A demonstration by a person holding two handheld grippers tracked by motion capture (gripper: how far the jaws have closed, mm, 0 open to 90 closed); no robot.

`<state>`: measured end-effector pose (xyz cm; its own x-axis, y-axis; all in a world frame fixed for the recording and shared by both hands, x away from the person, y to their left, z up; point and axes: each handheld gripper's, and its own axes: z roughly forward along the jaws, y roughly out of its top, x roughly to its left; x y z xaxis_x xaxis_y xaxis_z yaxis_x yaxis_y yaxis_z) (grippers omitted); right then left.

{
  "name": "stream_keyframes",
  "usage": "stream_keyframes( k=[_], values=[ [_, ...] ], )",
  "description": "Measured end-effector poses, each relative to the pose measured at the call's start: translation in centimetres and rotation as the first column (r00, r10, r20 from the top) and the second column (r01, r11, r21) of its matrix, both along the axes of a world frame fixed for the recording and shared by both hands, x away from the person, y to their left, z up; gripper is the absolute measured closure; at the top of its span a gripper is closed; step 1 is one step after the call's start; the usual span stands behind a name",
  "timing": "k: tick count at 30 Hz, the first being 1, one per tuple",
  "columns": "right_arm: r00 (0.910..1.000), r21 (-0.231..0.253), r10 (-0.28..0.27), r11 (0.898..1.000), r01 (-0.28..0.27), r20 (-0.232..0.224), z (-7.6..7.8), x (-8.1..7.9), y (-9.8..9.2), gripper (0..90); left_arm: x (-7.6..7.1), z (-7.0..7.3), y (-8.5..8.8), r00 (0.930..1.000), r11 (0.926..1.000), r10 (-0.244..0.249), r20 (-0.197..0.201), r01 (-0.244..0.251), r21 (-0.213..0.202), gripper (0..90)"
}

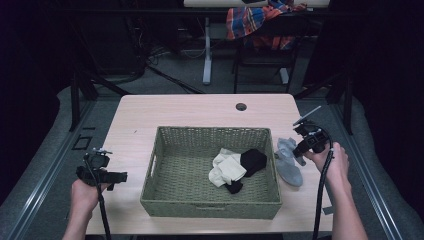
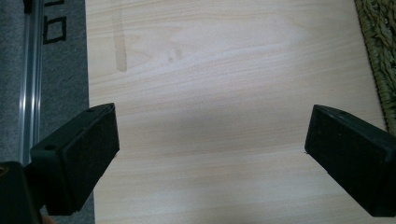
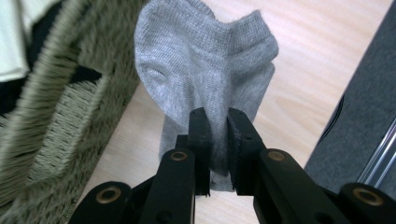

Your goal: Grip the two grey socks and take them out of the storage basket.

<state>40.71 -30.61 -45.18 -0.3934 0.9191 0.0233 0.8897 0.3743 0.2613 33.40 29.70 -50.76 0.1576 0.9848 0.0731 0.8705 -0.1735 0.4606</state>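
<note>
Beside the basket [image 1: 210, 202], table edge [image 1: 310, 227] lies bare.

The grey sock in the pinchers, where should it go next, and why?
Probably a small lift and a carry sideways over the basket's rim. The right gripper is shut on the grey sock, which hangs just outside the woven wall by the table edge, while a white sock and a black sock already lie inside. The left gripper waits open.

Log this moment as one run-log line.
right tongs: shut on grey sock | left tongs: open, over table | basket: white and black socks inside
</note>
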Motion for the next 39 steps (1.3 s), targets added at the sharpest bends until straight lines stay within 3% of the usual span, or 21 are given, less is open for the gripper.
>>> stream_keyframes(
  k=[1,4,11,13,18,21,22,32,39],
  values=[
    [0.9996,-0.005,0.017,1.000,-0.017,-0.025,-0.3,0.2,0.0,81.5,0.0,-0.1,-0.1,1.0000,1.0000,0.001,-0.001,-0.001,0.004,3.1],
    [0.9999,0.015,-0.007,1.000,0.007,-0.007,-0.9,-0.1,0.3,81.5,0.2,0.0,-0.2,1.0000,1.0000,0.004,-0.007,-0.004,0.003,3.1],
    [0.9998,-0.014,-0.010,1.000,0.010,-0.015,-1.7,-1.0,-0.1,81.5,0.2,-0.1,0.1,1.0000,1.0000,0.008,-0.003,-0.008,0.000,3.1],
    [0.9993,0.000,-0.036,0.999,0.036,0.003,-2.0,-0.8,-0.6,81.5,0.1,0.0,0.1,1.0000,1.0000,0.008,-0.002,-0.008,-0.002,3.1],
    [0.9998,-0.016,-0.018,1.000,0.018,-0.011,-2.3,-0.1,-0.8,81.5,0.2,-0.1,-0.2,1.0000,1.0000,0.004,-0.004,-0.004,0.005,3.1],
    [0.9997,-0.009,-0.023,1.000,0.023,-0.001,-3.0,0.6,-0.1,81.5,0.3,-0.1,-0.4,0.9999,0.9999,-0.009,-0.011,0.009,0.006,3.1],
    [0.9998,-0.021,-0.006,1.000,0.005,-0.021,-3.0,0.8,0.0,81.5,0.2,-0.2,-0.4,1.0000,0.9999,-0.006,-0.006,0.006,0.008,3.1],
    [0.9992,-0.055,0.004,0.998,-0.006,-0.039,-5.0,2.0,1.3,81.4,0.2,0.0,-0.4,0.9999,0.9999,-0.016,0.000,0.016,0.004,3.1],
    [0.9978,-0.026,-0.031,0.999,0.030,-0.058,-6.2,2.5,0.3,80.0,0.2,-0.1,-0.4,0.9999,0.9999,-0.017,0.001,0.017,-0.002,3.1]
  ],
)
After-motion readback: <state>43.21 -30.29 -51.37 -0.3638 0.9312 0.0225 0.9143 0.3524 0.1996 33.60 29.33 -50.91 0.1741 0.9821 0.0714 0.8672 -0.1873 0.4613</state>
